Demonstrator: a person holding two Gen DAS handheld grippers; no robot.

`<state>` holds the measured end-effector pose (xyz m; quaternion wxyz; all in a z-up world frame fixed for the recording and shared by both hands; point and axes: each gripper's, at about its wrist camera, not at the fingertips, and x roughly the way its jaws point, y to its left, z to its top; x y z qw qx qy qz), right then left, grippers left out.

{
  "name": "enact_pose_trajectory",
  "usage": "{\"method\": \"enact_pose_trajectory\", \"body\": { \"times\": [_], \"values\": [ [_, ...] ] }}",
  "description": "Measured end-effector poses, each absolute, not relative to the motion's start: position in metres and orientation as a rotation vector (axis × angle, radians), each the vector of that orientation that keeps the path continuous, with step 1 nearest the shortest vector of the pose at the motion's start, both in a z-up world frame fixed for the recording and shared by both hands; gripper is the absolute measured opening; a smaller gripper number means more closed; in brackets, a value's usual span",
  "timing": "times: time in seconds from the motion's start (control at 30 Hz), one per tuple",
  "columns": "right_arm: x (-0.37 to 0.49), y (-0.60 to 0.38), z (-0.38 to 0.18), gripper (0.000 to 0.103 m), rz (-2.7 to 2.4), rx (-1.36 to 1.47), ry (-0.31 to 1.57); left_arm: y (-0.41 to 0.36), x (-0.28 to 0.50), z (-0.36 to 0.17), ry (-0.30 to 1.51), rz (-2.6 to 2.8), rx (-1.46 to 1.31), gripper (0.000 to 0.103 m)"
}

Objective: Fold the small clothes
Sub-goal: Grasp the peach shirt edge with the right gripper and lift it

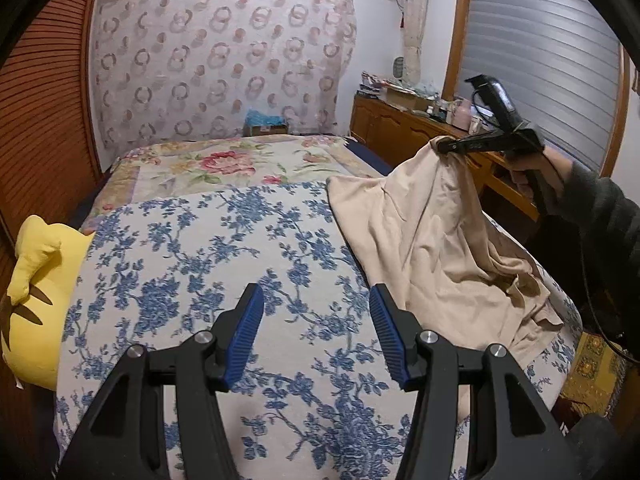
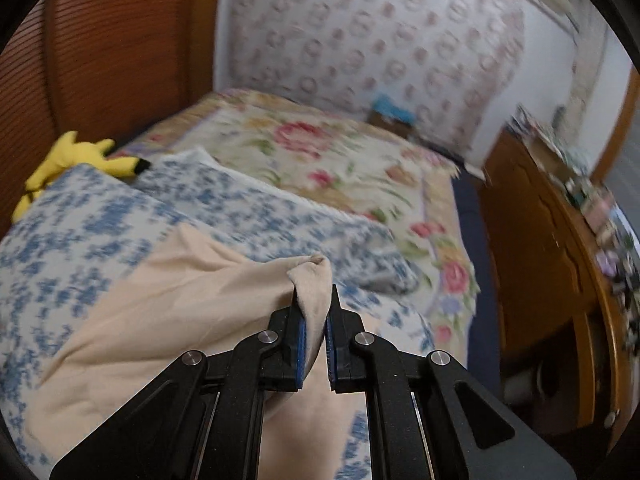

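Note:
A beige garment (image 1: 432, 240) lies crumpled on the right side of the blue-flowered bedspread (image 1: 200, 248). Its upper corner is lifted off the bed, with my right gripper (image 1: 444, 146) shut on it. The right wrist view shows that corner of the beige garment (image 2: 314, 292) pinched between the blue pads, the rest hanging down to the bedspread (image 2: 80, 220); my right gripper (image 2: 316, 320) is above the bed. My left gripper (image 1: 316, 312) hovers open over the bedspread, nothing between its fingers, just left of the garment's near edge.
A yellow plush toy (image 1: 36, 280) lies at the bed's left edge beside a brown slatted door (image 1: 40, 100). A wooden dresser (image 1: 408, 128) cluttered with small items stands to the right of the bed. A floral blanket (image 1: 224, 164) covers the far end.

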<state>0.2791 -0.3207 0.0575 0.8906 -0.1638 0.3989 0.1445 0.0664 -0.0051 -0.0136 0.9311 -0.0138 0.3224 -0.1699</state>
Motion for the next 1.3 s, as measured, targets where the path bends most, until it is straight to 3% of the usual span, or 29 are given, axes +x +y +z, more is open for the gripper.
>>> {"method": "enact_pose_trajectory", "body": {
  "times": [0.17, 0.33, 0.83, 1.3],
  "values": [
    [0.288, -0.335, 0.031, 0.006, 0.199, -0.364, 0.879, -0.016, 0.067, -0.019, 0.68, -0.369, -0.025, 0.054],
    [0.278, -0.352, 0.026, 0.041, 0.205, -0.31, 0.921, -0.024, 0.066, -0.023, 0.686, -0.383, -0.018, 0.054],
    [0.117, -0.338, 0.031, 0.042, 0.397, -0.265, 0.845, -0.067, 0.058, -0.045, 0.733, -0.464, 0.021, 0.054],
    [0.075, -0.338, -0.022, 0.047, 0.384, -0.243, 0.938, -0.081, 0.052, -0.065, 0.792, -0.486, 0.045, 0.054]
  ]
}}
